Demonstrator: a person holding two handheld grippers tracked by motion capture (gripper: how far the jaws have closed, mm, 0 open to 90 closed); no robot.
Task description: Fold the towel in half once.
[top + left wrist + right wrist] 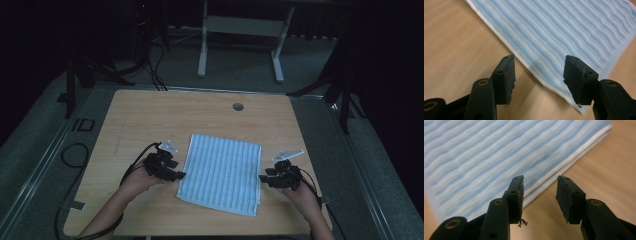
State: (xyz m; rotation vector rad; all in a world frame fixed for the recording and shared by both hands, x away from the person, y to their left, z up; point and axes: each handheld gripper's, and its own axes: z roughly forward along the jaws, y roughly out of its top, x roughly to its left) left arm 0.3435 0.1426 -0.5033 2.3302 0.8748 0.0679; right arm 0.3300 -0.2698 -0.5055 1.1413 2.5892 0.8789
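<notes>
The left gripper [181, 175] and right gripper [262, 178] flank the folded blue-and-white striped cloth [221, 172] lying flat on the wooden bench [150, 112], jaws apart, nothing between them. A shallow bite may catch only the top layer, so the fold would peel open. No containers are present.

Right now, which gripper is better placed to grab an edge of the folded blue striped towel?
Neither clearly. The left gripper and the right gripper each sit open beside their own side edge of the towel, near its front corners, so both could pinch together.
</notes>
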